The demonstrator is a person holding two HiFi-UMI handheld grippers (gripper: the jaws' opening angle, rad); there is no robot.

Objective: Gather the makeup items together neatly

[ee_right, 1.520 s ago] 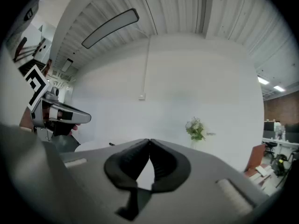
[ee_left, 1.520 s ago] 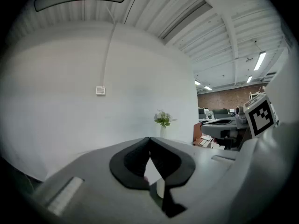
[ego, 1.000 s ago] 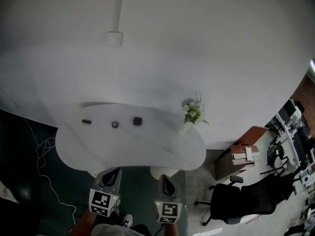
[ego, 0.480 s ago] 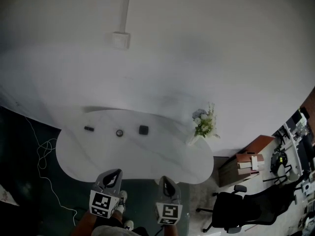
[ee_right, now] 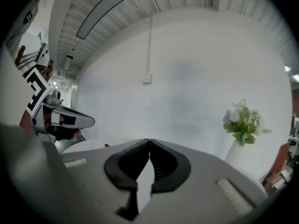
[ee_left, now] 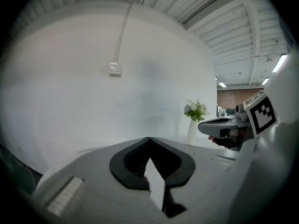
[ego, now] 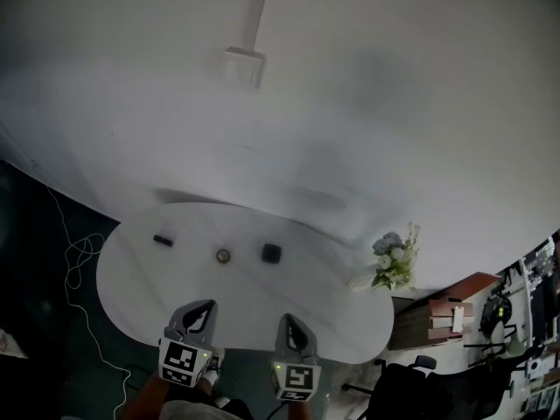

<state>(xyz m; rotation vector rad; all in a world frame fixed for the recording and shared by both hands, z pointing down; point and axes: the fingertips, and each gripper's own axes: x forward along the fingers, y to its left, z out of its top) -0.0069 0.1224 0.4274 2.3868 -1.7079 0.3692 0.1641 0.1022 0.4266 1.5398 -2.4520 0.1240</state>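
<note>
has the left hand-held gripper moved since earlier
Yes: the left hand-held gripper now reaches over the white table; earlier it stopped short of the near edge.

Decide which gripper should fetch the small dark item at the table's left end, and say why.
Left, probably. The left gripper hangs by the near edge of the table, closer to the dark item; the right gripper sits nearer the black square piece. Both are shut and empty.

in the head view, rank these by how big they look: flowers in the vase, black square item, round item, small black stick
1. flowers in the vase
2. black square item
3. round item and small black stick: look about alike, too small to rank
</note>
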